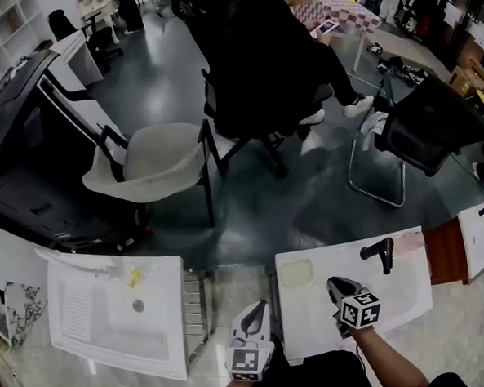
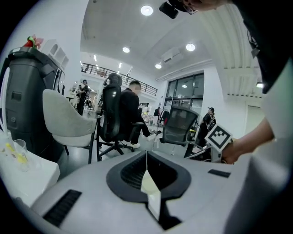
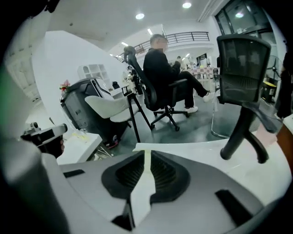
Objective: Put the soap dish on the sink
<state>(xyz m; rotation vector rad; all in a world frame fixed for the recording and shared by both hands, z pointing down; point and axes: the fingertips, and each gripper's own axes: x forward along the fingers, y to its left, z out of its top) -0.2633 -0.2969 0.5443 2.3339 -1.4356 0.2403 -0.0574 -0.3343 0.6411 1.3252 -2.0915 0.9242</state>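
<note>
The soap dish [image 1: 294, 272], a pale square tray, lies flat on the far left corner of the white sink [image 1: 411, 289], left of the black faucet [image 1: 379, 254]. My right gripper [image 1: 336, 285] hovers over the basin, a little right of the dish and apart from it. In the right gripper view its jaws [image 3: 147, 153] stand together with nothing between them, the sink's rim [image 3: 192, 147] and the faucet [image 3: 240, 132] beyond. My left gripper [image 1: 253, 309] hangs over the gap between the two sinks. Its jaws [image 2: 146, 155] are shut and empty.
A second white sink [image 1: 78, 321] with a yellow item [image 1: 133, 278] sits to the left, with a metal rack [image 1: 193, 310] between the sinks. Past the counter stand a light chair [image 1: 154, 161] and a seated person in black [image 1: 258, 57]. A brown board [image 1: 446, 252] lies right.
</note>
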